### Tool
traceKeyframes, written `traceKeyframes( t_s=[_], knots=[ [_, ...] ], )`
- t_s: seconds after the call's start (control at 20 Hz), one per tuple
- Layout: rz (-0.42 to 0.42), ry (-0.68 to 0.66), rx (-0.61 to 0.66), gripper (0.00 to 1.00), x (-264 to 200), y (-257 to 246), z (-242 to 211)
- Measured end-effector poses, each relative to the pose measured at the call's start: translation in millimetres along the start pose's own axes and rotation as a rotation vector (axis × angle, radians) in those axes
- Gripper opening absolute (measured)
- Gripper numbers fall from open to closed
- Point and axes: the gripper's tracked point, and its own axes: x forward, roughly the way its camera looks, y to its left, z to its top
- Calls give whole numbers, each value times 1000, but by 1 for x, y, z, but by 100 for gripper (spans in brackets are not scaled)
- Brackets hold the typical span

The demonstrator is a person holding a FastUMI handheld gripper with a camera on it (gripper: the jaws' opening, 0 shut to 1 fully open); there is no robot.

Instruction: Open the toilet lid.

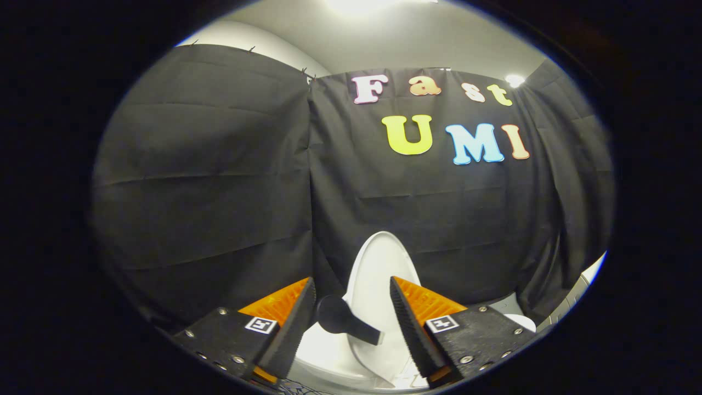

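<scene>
Toilet lid (378, 269) stood raised, close to upright, seen nearly edge-on between the fingers and just beyond their tips, backed by the black cloth wall (208, 181). A dark knob-like handle (343, 318) stuck out from its left face, ending just beside the left finger; I couldn't tell if it touched. Gripper (352, 288) was spread wide and empty, neither finger pressing on lid or handle.

My read: the lift looked mostly done, with only the last bit of swing and a clean let-go left. To finish well I'd push on the handle or the lid face rather than pinch, keep the fingers apart, ease the lid back until it rests on whatever is behind it, then pull straight back so a finger doesn't snag the handle and drag the lid down. Risk: a lid this near vertical can drop forward if released short of its balance point. Whether it had reached a rest I couldn't tell; the hinge was hidden behind the fingers.

Below the lid, the white seat and bowl rim (323, 351) showed between the finger bases, glossy, catching glare. Lid surface looked smooth and hard, so probably slippery for pads.

Room: black cloth hung in creased panels on all sides, pinned along the top. Pale ceiling (406, 38) above with a bright light overhead (356, 4) and a smaller one (514, 80) at the right. Something pale showed past the right finger; too little to identify.
</scene>
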Motion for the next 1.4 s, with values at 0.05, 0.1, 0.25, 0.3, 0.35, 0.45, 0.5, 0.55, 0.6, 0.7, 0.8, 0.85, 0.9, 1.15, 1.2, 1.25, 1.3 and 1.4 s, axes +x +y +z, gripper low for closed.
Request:
traceKeyframes(
  t_s=[0.05,0.1,0.25,0.3,0.35,0.45,0.5,0.55,0.6,0.7,0.8,0.85,0.9,1.15,1.2,1.25,1.3,1.4],
  knots=[
    [-8,-19,-13,94,-6,-8,6],
    [-20,-30,-27,94,-11,-18,13],
    [-61,-59,-40,94,-27,-52,22],
    [-81,-60,-46,94,-32,-65,23],
    [-103,-57,-52,94,-38,-78,25],
    [-138,-56,-63,94,-50,-101,28],
    [-154,-57,-73,94,-57,-112,30],
    [-172,-58,-84,94,-66,-122,32],
    [-184,-58,-95,94,-72,-130,33],
    [-212,-67,-122,94,-86,-147,36],
    [-245,-70,-131,94,-102,-166,35],
    [-258,-73,-129,94,-110,-173,33],
    [-274,-76,-122,94,-118,-179,32],
    [-336,-92,-132,94,-156,-206,26],
    [-346,-94,-147,94,-162,-211,23],
    [-359,-98,-160,94,-168,-218,20],
    [-373,-96,-160,94,-174,-224,16],
    [-381,-96,-140,94,-182,-229,5]
  ],
)
